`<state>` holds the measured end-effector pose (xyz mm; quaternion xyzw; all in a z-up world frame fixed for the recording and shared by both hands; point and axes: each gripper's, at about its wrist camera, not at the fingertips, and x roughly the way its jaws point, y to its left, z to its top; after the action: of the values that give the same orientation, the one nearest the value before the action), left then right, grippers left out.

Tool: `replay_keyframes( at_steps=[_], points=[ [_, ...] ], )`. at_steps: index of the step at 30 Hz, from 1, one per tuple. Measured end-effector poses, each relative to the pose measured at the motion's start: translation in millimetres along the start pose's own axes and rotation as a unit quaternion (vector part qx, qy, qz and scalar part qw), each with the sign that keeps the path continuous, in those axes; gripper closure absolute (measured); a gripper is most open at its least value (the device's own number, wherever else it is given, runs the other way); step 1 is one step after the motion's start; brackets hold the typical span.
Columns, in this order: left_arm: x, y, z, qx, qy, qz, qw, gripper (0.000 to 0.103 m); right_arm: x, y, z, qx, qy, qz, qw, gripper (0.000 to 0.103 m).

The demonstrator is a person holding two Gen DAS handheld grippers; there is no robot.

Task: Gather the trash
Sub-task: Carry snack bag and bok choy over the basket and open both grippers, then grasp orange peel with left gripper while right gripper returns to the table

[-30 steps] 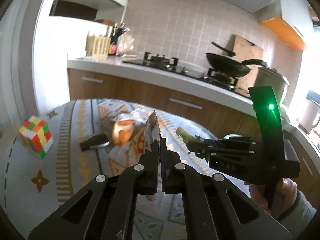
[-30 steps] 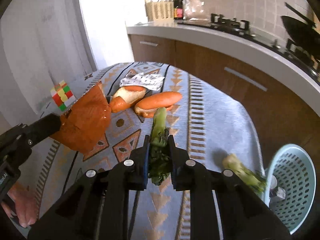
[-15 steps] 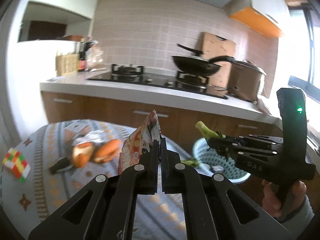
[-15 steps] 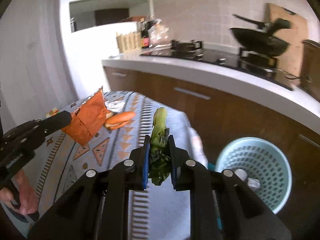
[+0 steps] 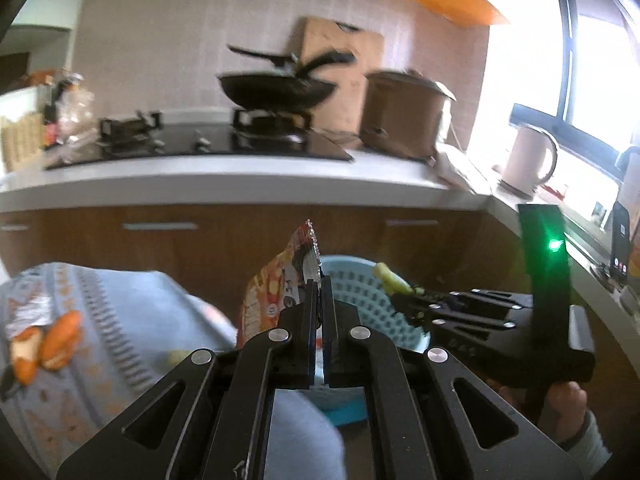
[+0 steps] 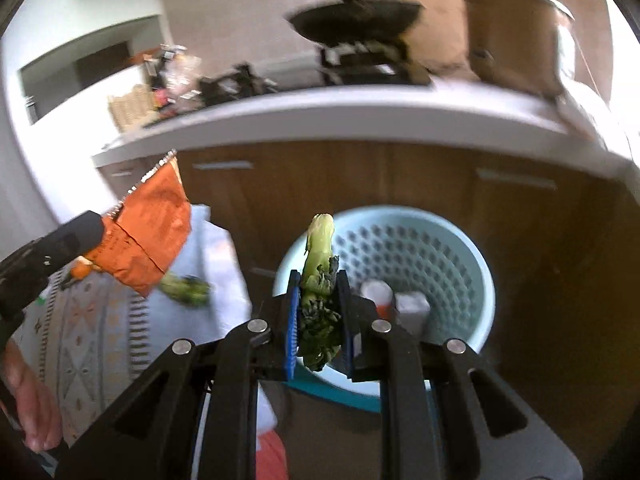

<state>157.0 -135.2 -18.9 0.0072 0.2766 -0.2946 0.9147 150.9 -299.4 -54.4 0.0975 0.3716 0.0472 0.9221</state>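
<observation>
Pinching wrapper (image 5: 280,292) in my left gripper (image 5: 320,292), greens (image 6: 320,280) in right gripper (image 6: 320,300); basket (image 6: 460,240) beside patterned table (image 5: 100,320), below the counter (image 5: 200,184).

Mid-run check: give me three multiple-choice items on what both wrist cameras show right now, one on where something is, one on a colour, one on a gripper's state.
1. Where does the loose green vegetable scrap lie?
A. on the patterned tablecloth
B. inside the basket
C. on the stove

2. What colour is the perforated basket?
A. red
B. pale blue
C. black

3. What is the state of the right gripper?
A. open and empty
B. shut on a snack wrapper
C. shut on a green vegetable stalk

Answers:
1 A, the scrap sits on the cloth near the table's edge.
2 B, its walls are light blue.
3 C, the stalk stands clamped between the pads; the snack wrapper is in the left gripper.
</observation>
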Motion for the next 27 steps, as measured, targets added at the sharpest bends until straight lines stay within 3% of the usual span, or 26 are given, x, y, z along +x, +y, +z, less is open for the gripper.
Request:
replay_keyframes(
  at_steps=[7, 14, 16, 18, 24, 27],
  points=[
    [58, -13, -5, -0.012, 0.056, -0.022, 0.9981, 0.103, 39, -37, -18, 0.058, 0.07, -0.025, 0.996, 0.088],
    [97, -9, -7, -0.052, 0.09, -0.035, 0.994, 0.102, 53, -55, -28, 0.082, 0.093, -0.027, 0.992, 0.087],
    [102, -9, -7, -0.056, 0.094, -0.034, 0.9934, 0.088, 57, -58, -26, 0.086, 0.1, -0.029, 0.991, 0.087],
    [104, -9, -8, -0.054, 0.096, -0.027, 0.9936, 0.065, 61, -61, -25, 0.094, 0.106, -0.021, 0.99, 0.087],
    [97, -1, -11, -0.057, 0.095, -0.028, 0.9934, 0.062, 64, -62, -24, 0.095, 0.102, -0.024, 0.99, 0.077],
    [92, 5, -11, -0.066, 0.09, -0.027, 0.9934, 0.058, 60, -62, -22, 0.096, 0.095, -0.031, 0.99, 0.067]
  ],
)
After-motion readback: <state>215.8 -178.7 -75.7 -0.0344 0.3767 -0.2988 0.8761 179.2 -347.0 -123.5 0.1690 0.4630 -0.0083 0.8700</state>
